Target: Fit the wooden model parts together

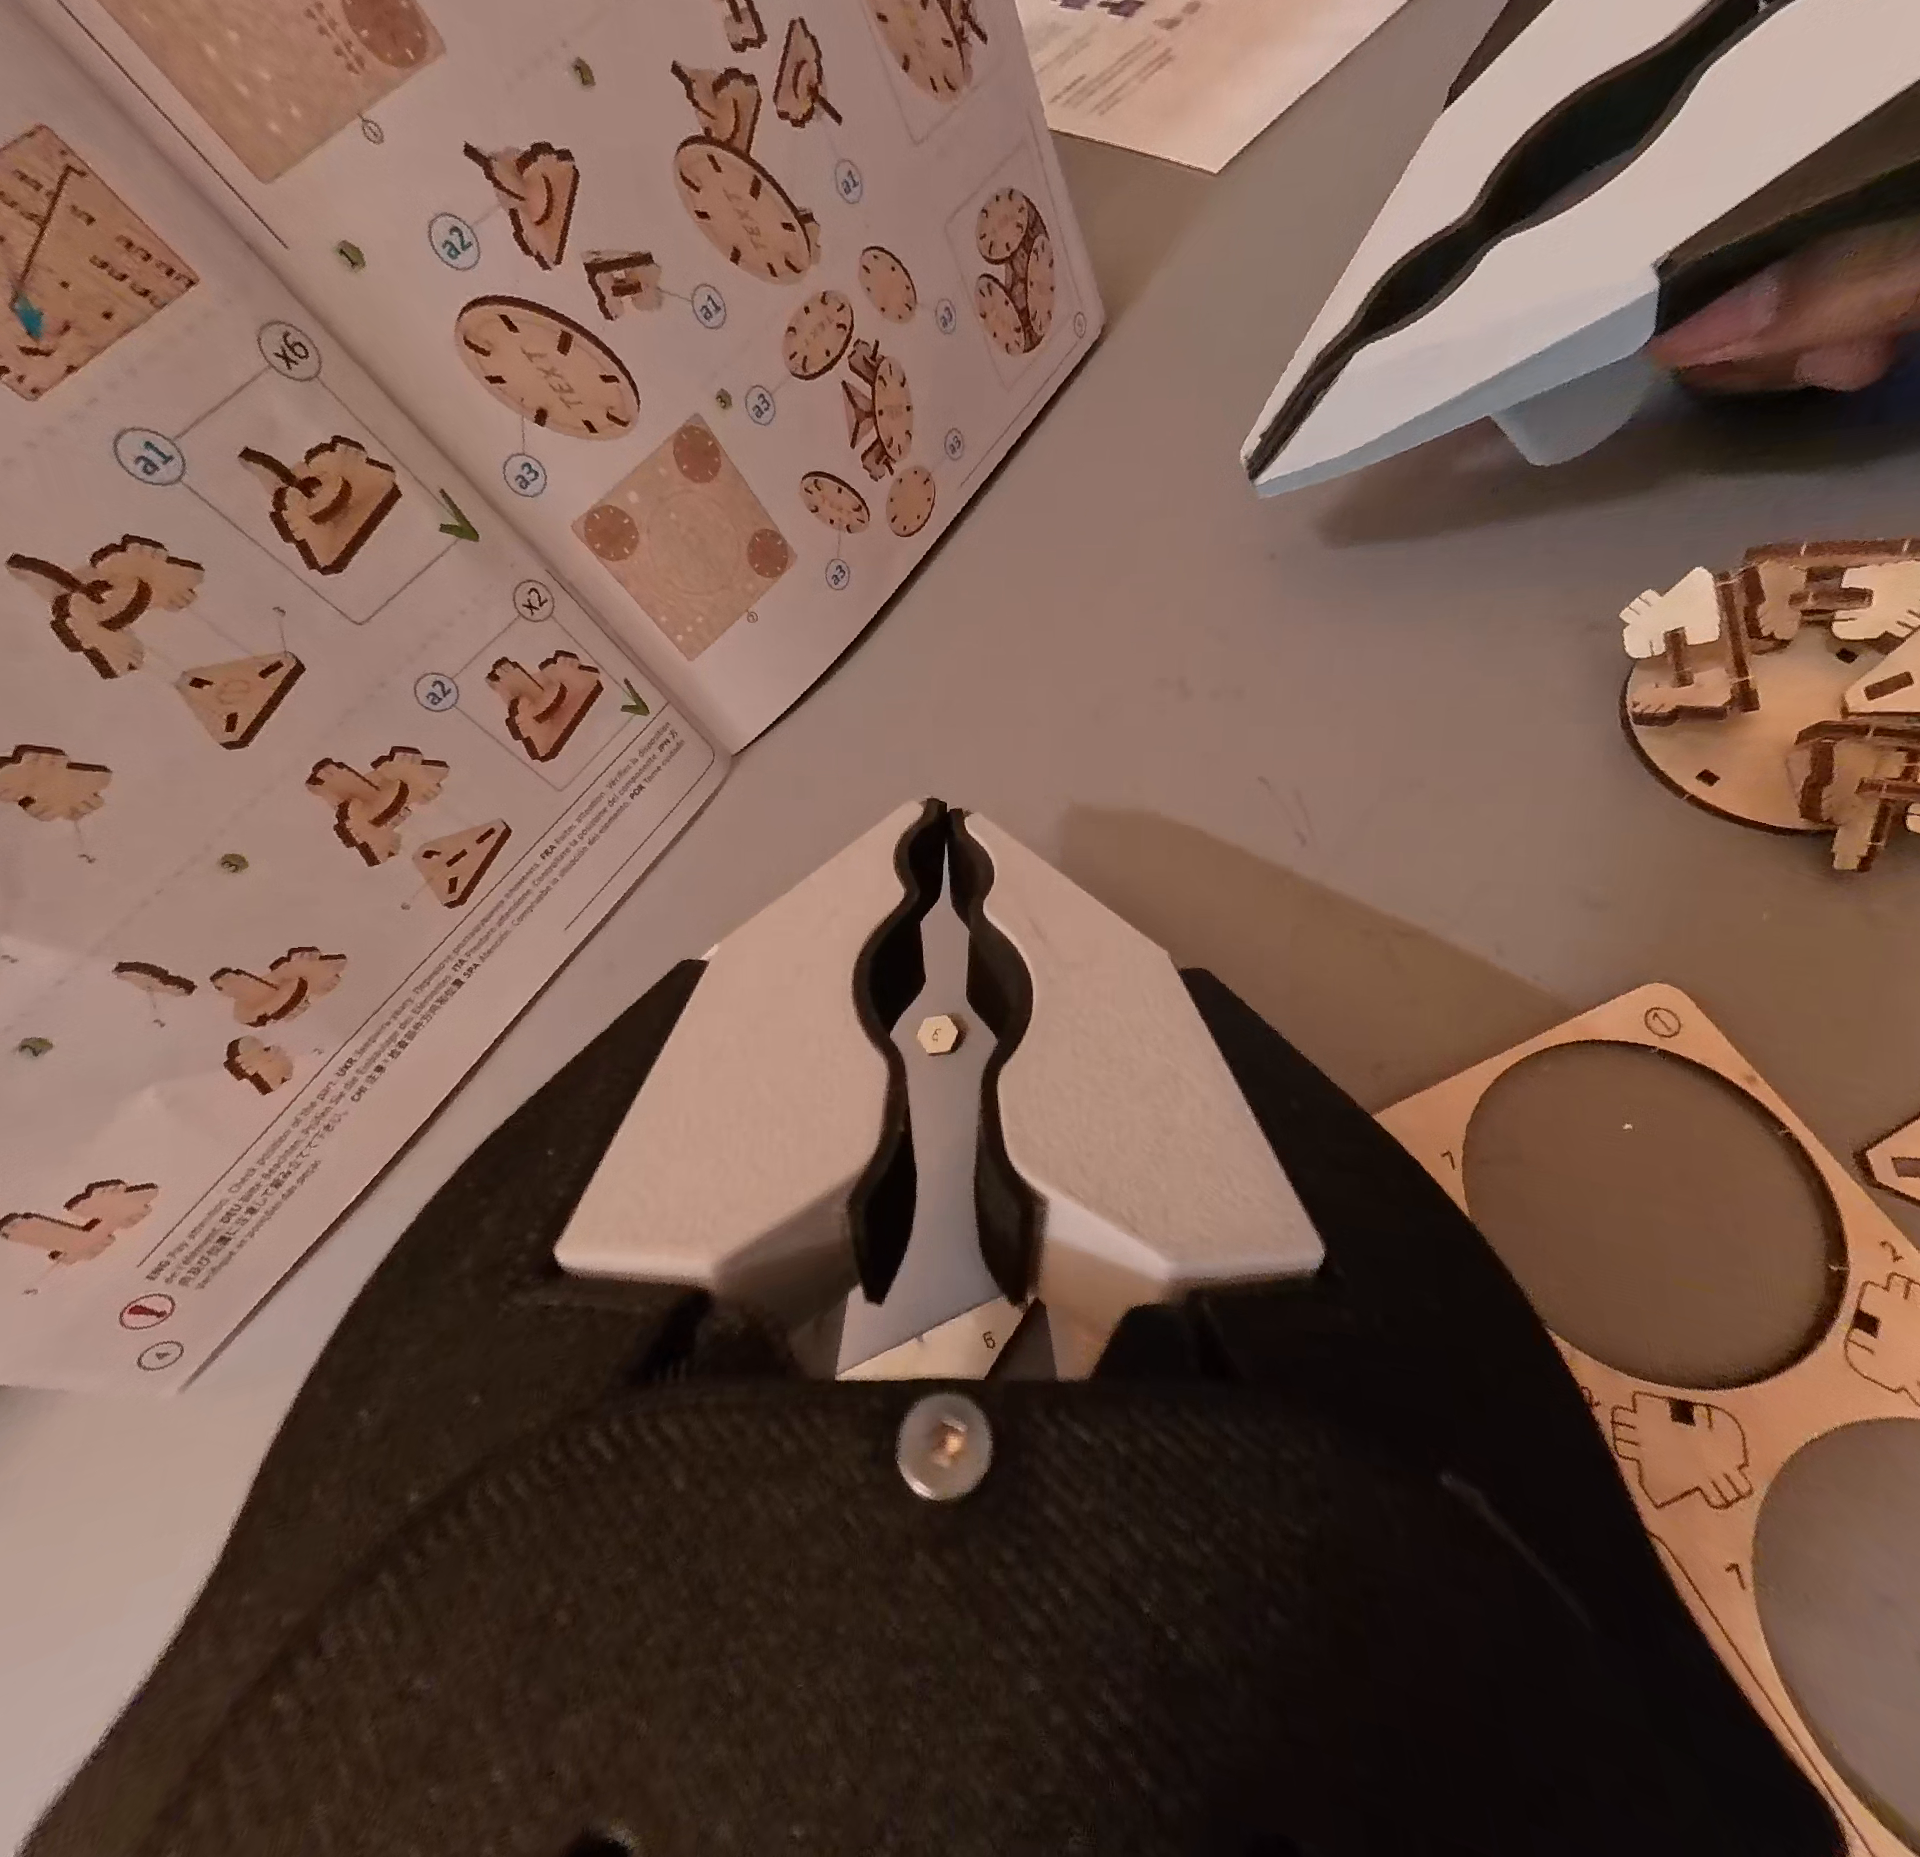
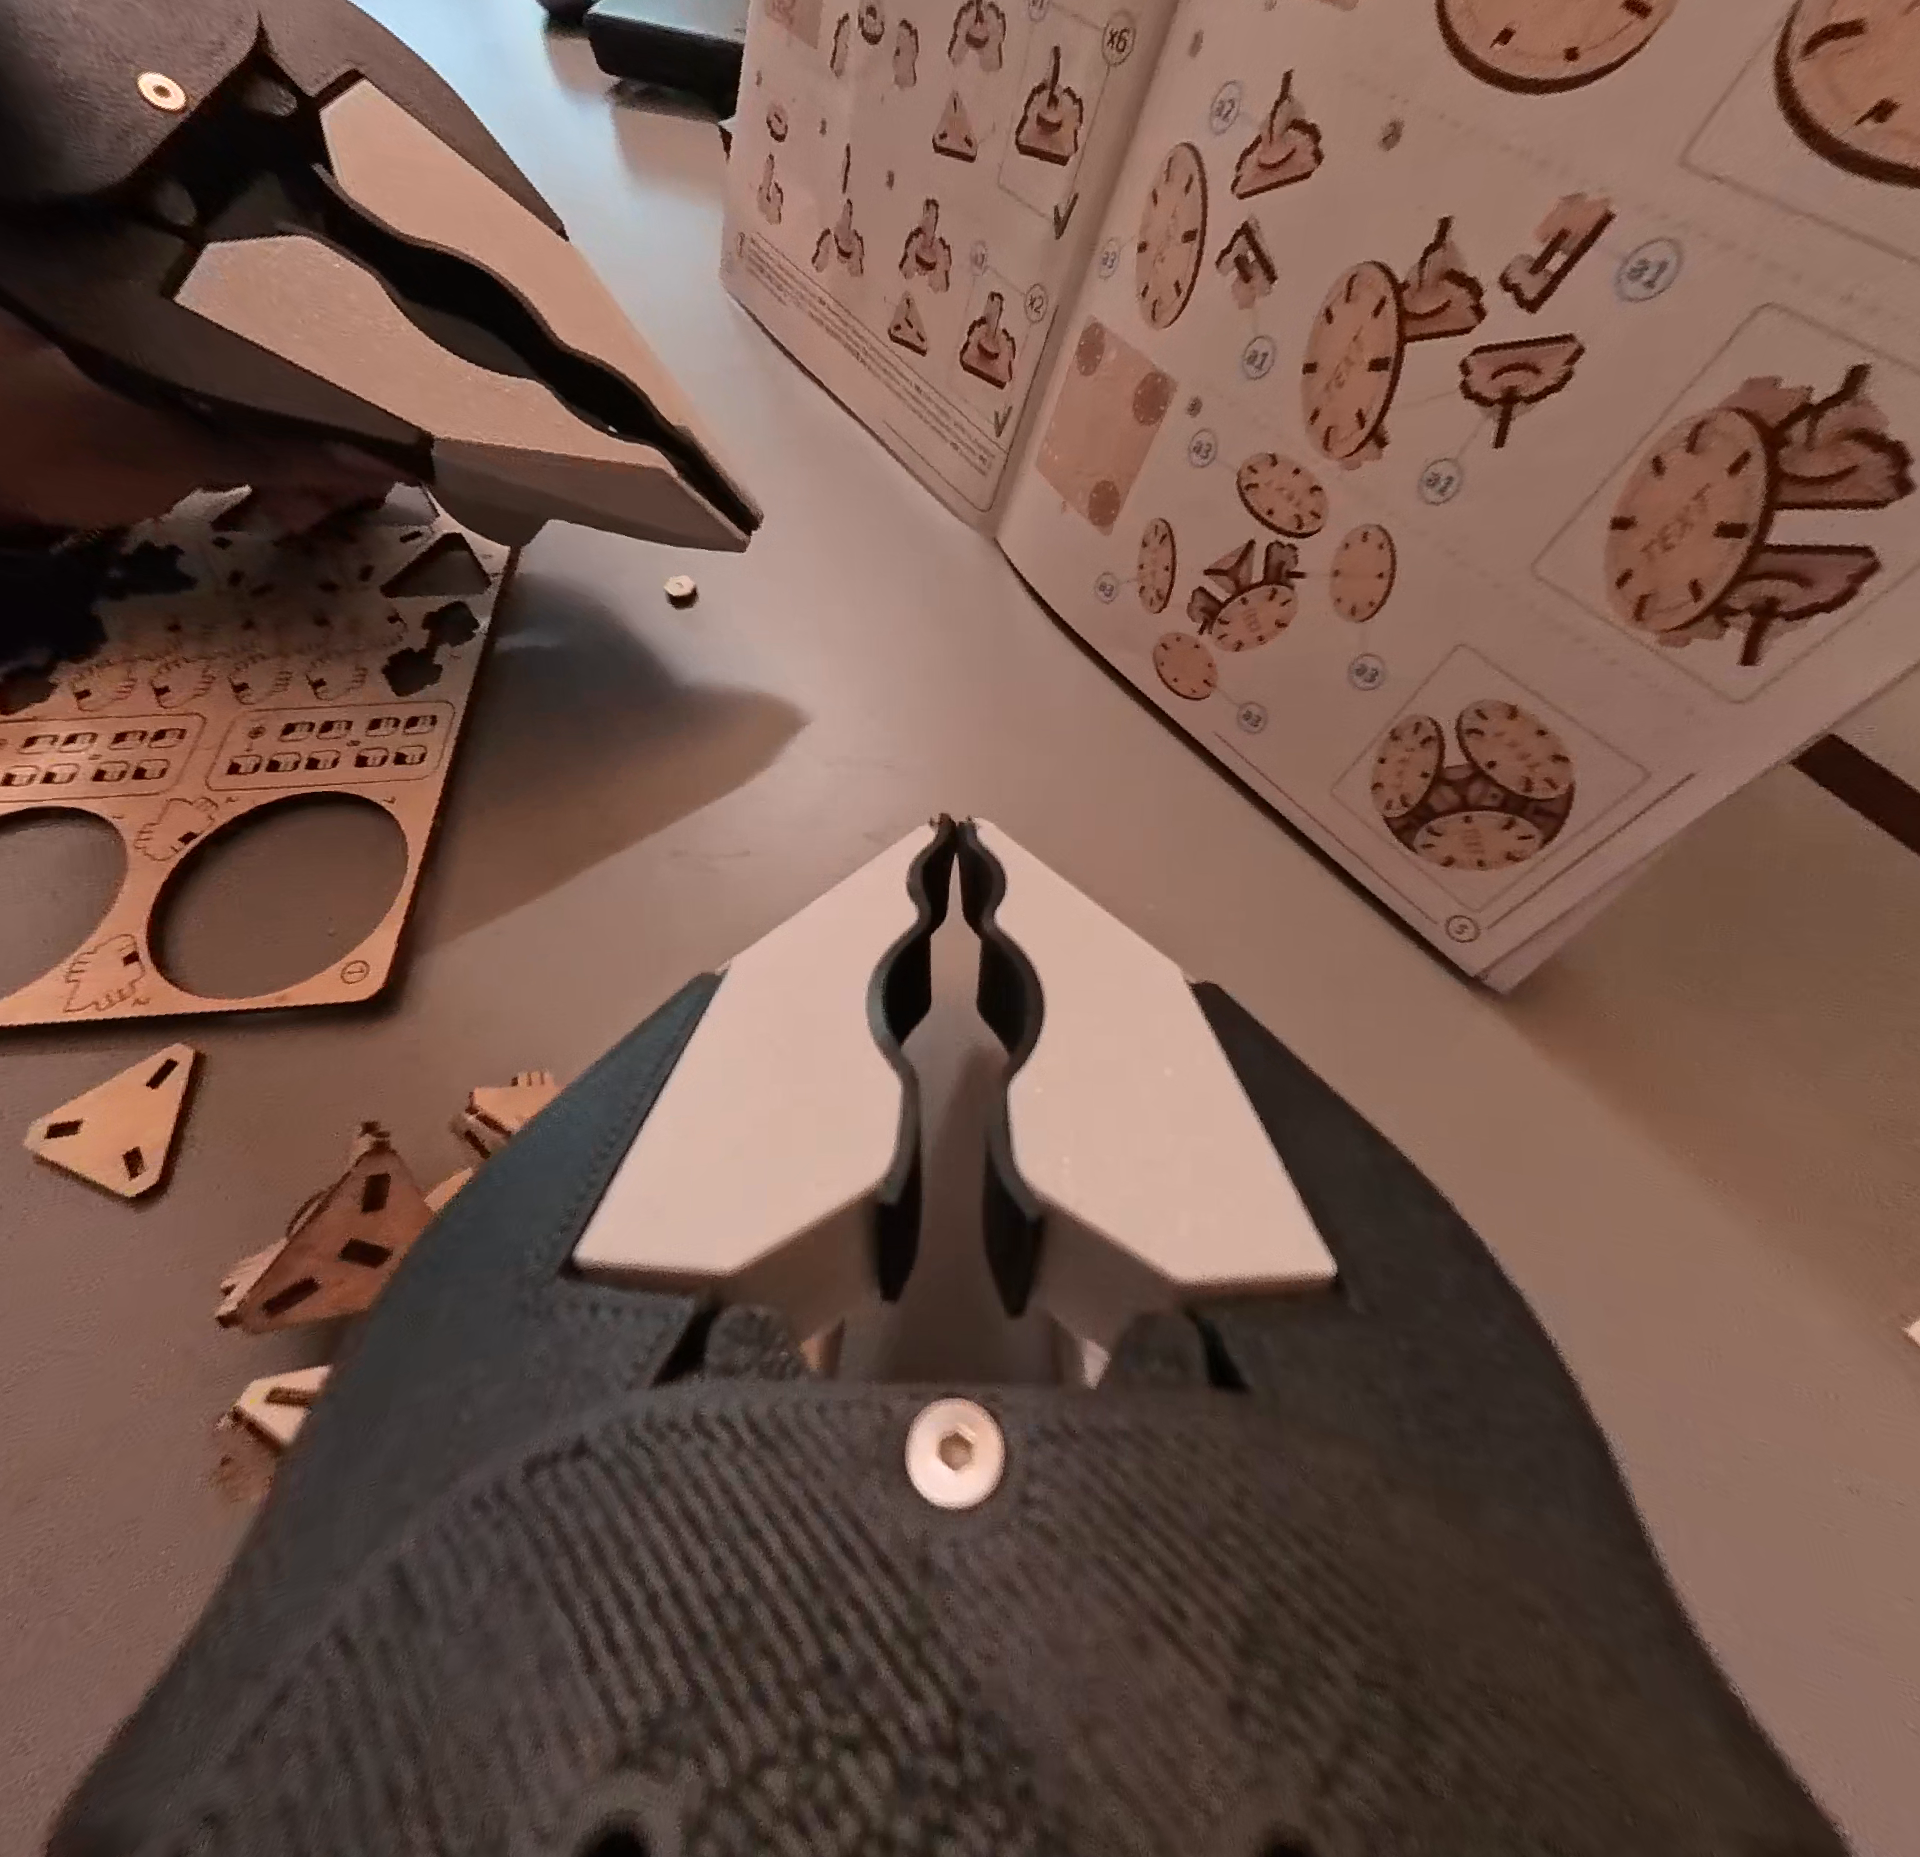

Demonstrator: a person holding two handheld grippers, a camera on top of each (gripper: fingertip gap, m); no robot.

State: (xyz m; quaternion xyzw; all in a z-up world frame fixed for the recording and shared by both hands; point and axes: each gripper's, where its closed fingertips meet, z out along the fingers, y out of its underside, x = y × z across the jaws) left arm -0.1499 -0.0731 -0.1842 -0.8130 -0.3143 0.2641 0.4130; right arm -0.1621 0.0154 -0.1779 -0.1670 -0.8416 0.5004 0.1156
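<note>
Two grippers, both pressed together on nothing, above a grey table with a wooden puzzle kit.

Left gripper [image 1: 943,815] has tips meeting, nothing between them, over bare table [image 1: 1195,664] just past the corner of the open instruction booklet [image 1: 499,373]; punched plywood sheet [image 1: 1621,1288] lies to its right, a part-built wooden assembly on a round base [image 1: 1766,706] farther right. Right gripper [image 2: 956,828] also has tips together, nothing pinched, over bare table between the booklet and the sheet; loose triangular wooden pieces [image 2: 125,1121] near its left side, a small wooden disc [image 2: 678,588] ahead by the left gripper's tip.
</note>
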